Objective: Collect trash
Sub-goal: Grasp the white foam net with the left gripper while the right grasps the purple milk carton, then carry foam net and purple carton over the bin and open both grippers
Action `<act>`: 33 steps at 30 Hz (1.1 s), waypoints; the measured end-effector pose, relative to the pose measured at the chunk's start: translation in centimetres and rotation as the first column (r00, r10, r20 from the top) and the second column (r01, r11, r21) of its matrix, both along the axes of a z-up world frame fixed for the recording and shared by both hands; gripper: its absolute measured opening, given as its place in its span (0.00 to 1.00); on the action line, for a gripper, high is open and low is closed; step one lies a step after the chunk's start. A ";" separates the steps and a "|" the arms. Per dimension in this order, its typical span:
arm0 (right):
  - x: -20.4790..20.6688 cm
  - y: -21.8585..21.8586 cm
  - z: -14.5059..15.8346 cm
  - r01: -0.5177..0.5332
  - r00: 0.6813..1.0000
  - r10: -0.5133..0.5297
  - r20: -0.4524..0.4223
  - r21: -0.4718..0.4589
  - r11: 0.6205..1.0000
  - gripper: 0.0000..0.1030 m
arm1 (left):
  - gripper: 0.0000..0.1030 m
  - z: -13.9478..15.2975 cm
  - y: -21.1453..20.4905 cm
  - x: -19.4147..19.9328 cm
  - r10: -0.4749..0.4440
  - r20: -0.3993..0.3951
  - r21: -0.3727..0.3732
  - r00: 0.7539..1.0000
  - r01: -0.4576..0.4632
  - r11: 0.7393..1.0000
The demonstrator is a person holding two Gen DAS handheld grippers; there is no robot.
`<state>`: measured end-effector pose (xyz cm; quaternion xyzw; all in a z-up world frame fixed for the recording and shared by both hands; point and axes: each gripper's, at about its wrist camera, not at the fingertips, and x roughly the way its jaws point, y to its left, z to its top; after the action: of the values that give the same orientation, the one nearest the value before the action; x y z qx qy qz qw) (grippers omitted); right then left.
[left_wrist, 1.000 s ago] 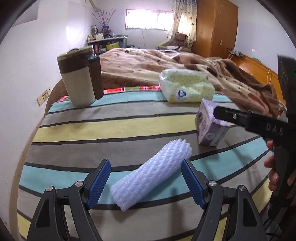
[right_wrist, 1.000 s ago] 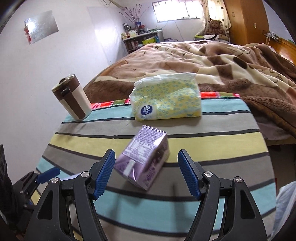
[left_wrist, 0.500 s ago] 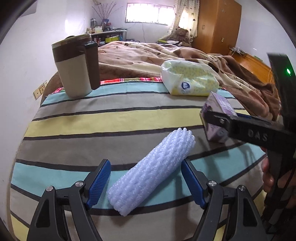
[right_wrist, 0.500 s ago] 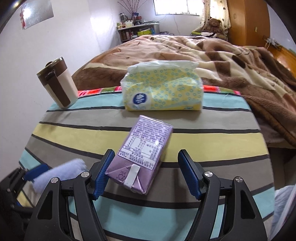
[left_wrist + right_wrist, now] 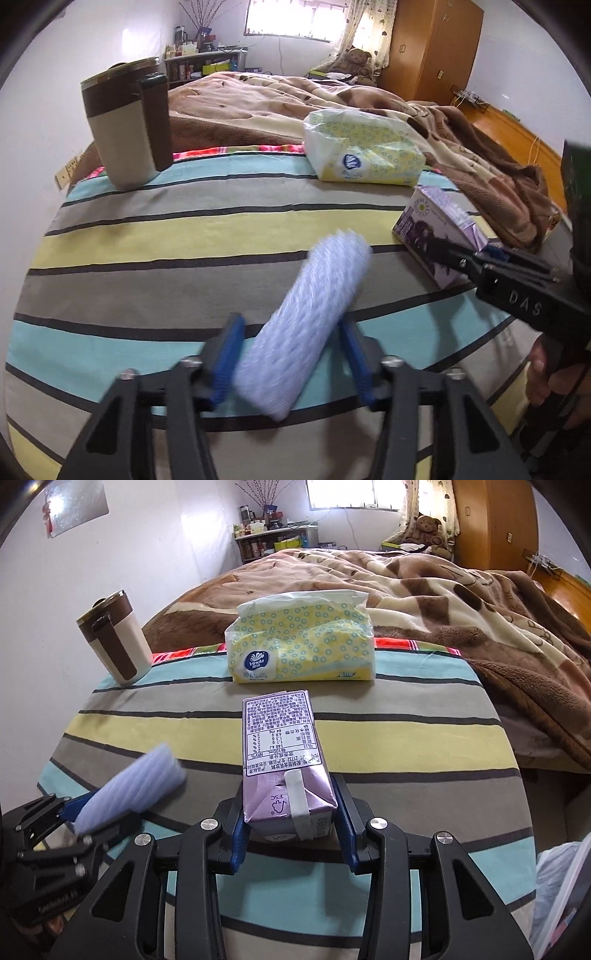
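A white foam net sleeve (image 5: 303,321) lies on the striped tablecloth (image 5: 184,229). My left gripper (image 5: 291,354) is shut on its near end; both blue pads press it. It also shows in the right wrist view (image 5: 129,786). A purple drink carton (image 5: 284,760) lies on its side, and my right gripper (image 5: 291,823) is shut on its near, folded end. The carton (image 5: 436,236) and the right gripper's black body (image 5: 517,291) show at the right of the left wrist view.
A yellow Vinda tissue pack (image 5: 299,646) lies at the table's far edge. A brown and cream travel mug (image 5: 114,642) stands at the far left. A bed with a brown blanket (image 5: 461,590) lies beyond. A white plastic bag (image 5: 561,886) hangs at the lower right.
Both grippers have closed: the left onto the foam sleeve, the right onto the purple carton. The carton has turned to lie straight between the right fingers.
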<state>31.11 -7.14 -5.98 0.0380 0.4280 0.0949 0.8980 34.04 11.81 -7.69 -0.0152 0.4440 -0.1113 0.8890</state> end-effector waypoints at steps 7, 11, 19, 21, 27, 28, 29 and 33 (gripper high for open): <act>-0.9 -0.8 0.0 -0.003 1.000 0.003 0.001 0.016 1.000 0.40 | 0.26 0.0 -1.2 -0.5 -0.022 -0.005 0.000 1.000 0.022 1.000; -1.8 -1.3 0.4 -0.003 1.000 0.003 0.019 0.026 1.000 0.40 | 0.26 0.2 -2.1 -1.2 -0.027 -0.002 -0.005 1.000 0.027 1.000; -4.1 -3.0 1.2 0.008 0.999 -0.010 0.041 0.046 0.999 0.40 | 0.26 2.0 -4.1 -3.9 -0.037 0.028 -0.023 0.999 0.038 0.999; -4.9 -3.7 1.5 0.014 0.999 -0.016 0.049 0.050 0.999 0.40 | 0.26 2.5 -4.7 -4.7 -0.039 0.038 -0.021 0.999 0.040 0.999; -7.6 -5.7 2.8 0.024 0.996 -0.029 0.080 0.067 0.997 0.40 | 0.26 4.7 -6.3 -7.5 -0.039 0.078 -0.038 0.996 0.042 0.998; -8.1 -6.0 3.1 0.025 0.996 -0.031 0.088 0.069 0.997 0.40 | 0.26 5.0 -6.6 -7.9 -0.046 0.085 -0.042 0.995 0.050 0.998; -8.5 -6.4 3.3 0.029 0.995 -0.035 0.094 0.070 0.997 0.40 | 0.26 5.3 -7.0 -8.4 -0.052 0.093 -0.045 0.994 0.056 0.997; -10.1 -7.9 4.1 0.047 0.992 -0.056 0.115 0.084 0.995 0.40 | 0.26 6.7 -8.7 -10.3 -0.069 0.138 -0.026 0.988 0.074 0.997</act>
<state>21.02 -15.06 -1.92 0.0798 0.3690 0.0910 0.9215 23.73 3.13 -0.98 -0.0055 0.3802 -0.1509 0.9125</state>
